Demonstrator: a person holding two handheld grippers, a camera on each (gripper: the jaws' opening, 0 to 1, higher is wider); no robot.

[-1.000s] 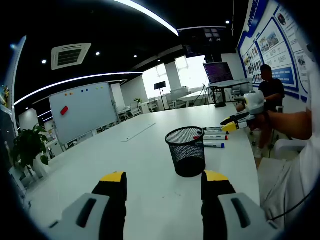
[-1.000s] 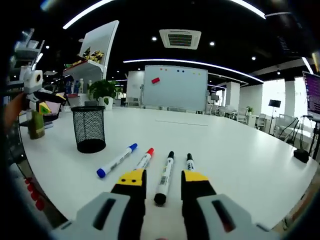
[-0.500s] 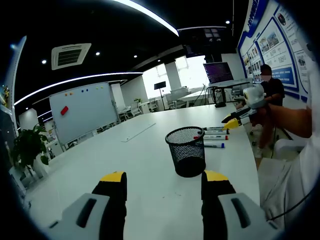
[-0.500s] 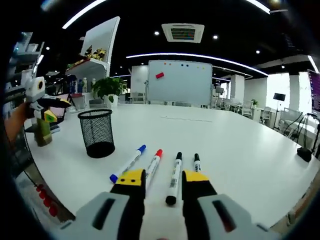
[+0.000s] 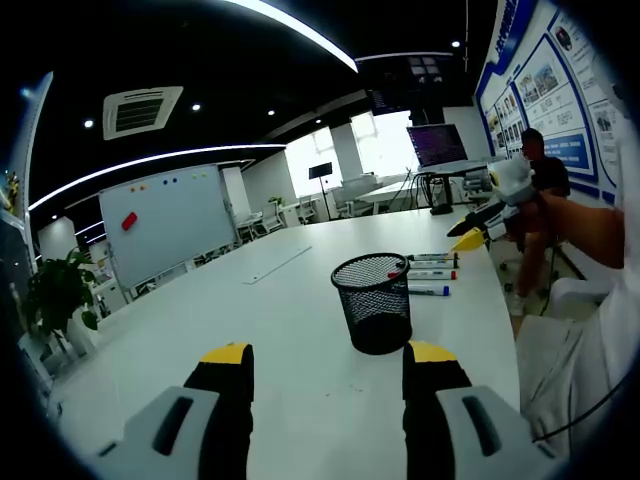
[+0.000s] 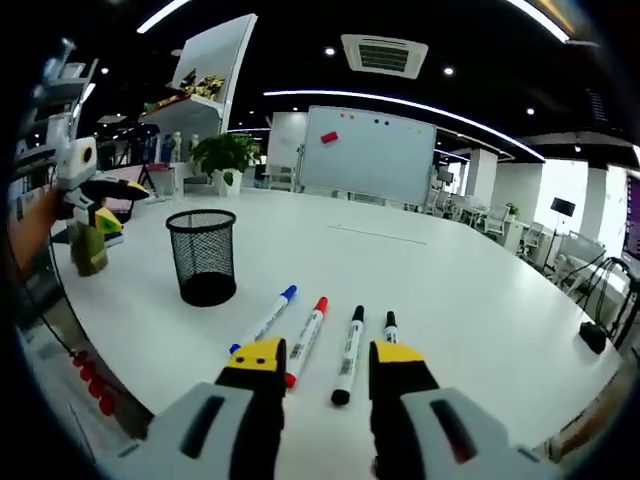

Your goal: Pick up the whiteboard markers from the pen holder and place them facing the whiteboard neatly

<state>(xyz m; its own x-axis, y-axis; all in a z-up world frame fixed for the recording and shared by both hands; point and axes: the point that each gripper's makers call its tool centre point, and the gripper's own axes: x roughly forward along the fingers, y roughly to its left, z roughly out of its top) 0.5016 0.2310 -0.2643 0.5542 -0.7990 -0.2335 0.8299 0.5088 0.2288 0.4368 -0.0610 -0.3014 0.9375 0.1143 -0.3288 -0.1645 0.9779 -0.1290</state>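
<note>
Black mesh of the pen holder (image 6: 204, 255) looks emptied, and four markers are laid side by side on the white table (image 6: 470, 300), caps toward the whiteboard (image 6: 368, 155): blue marker (image 6: 264, 320), red marker (image 6: 307, 338), and two black markers (image 6: 348, 353). Little seems left beyond straightening them. The right gripper (image 6: 323, 360) is raised just behind the row and the left gripper (image 5: 328, 362) behind the holder, jaws of both spread wide and empty, with much bare table kept around and its near edge close.

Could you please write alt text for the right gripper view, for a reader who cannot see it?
Four whiteboard markers lie side by side on a white table, caps toward a distant whiteboard, beyond the open, empty right gripper. A black mesh pen holder stands to their left.
</note>
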